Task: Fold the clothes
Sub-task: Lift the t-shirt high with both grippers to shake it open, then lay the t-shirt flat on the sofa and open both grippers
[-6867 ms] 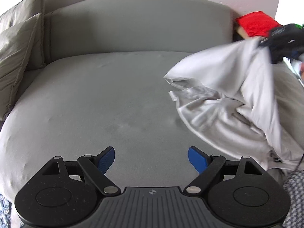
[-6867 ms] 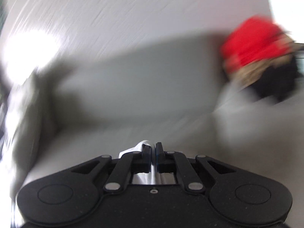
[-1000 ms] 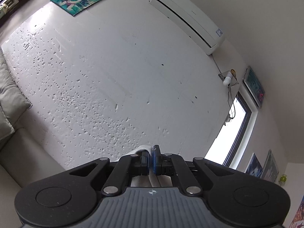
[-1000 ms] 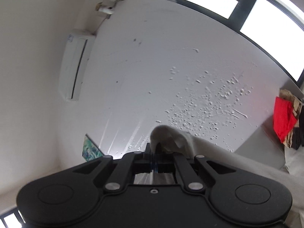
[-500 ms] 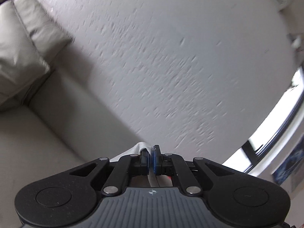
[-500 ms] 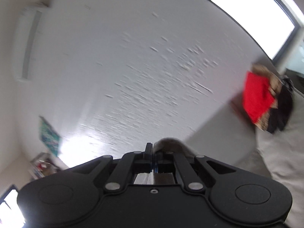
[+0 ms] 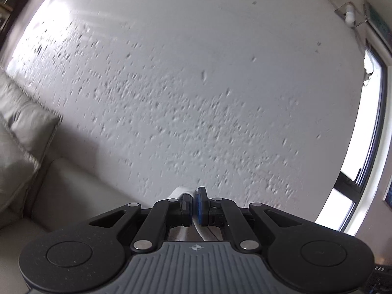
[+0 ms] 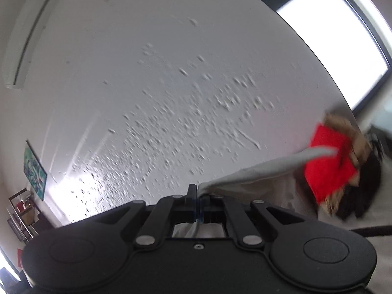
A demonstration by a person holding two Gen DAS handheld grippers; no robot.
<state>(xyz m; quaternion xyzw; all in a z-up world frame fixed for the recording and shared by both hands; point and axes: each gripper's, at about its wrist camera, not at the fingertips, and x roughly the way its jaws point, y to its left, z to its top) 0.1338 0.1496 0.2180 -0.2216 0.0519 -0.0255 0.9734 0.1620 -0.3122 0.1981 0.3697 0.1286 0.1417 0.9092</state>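
Observation:
My left gripper [image 7: 194, 204] is shut on a fold of the white garment [image 7: 179, 192], which pokes out between the blue pads and hangs below, mostly hidden. My right gripper [image 8: 196, 201] is shut on another part of the same white garment [image 8: 257, 175], whose cloth stretches away to the right from the jaws. Both grippers are held up and point at the textured white wall. The rest of the garment is out of view.
The grey sofa back [image 7: 73, 186] and a beige cushion [image 7: 22, 132] are at the left. A red cloth [image 8: 329, 163] lies on a pile of brown and dark clothes [image 8: 362, 178] at the right. A window [image 8: 338, 31] and an air conditioner [image 8: 24, 39] are above.
Both grippers stay shut on the garment. Both views have tilted up a little from half a second ago, and the cloth now streams to the right from my right gripper.

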